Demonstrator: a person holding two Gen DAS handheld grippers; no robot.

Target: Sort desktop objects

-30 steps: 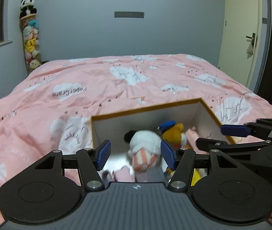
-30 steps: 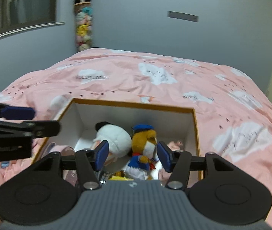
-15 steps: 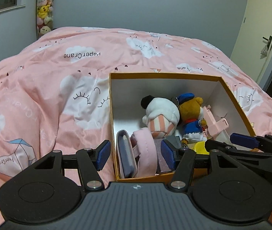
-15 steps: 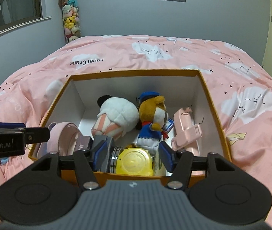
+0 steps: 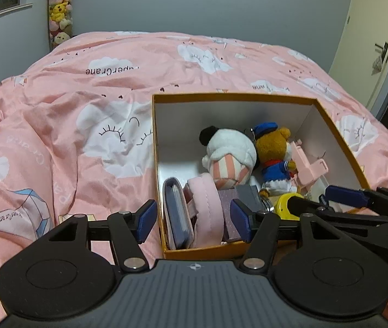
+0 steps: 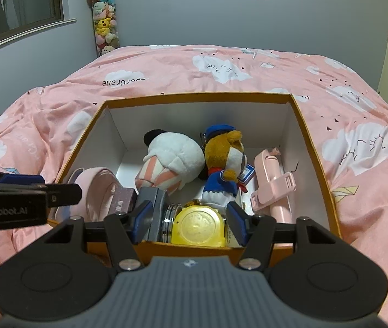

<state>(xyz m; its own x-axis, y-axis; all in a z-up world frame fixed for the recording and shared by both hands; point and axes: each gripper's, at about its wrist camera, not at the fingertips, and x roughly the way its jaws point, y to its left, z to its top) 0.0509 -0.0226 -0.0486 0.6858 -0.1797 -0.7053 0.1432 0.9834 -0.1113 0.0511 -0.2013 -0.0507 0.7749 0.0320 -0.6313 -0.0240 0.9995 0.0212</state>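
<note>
On pink bedspread [image 6: 248,71]: one box [image 6: 314,147] | two plush toys [image 6: 174,153] | left gripper [image 5: 191,220] fingers opening, empty | right gripper [image 6: 191,221] fingers apart

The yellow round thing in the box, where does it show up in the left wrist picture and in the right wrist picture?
Left wrist view: the yellow round case peeks out low and right of centre, mostly hidden behind the right gripper's arm.
Right wrist view: it lies bottom centre, against the box's near wall, between the gripper's pads.
Shared landmark: the brown plush in the blue sailor cap stands just behind it in both.
</note>
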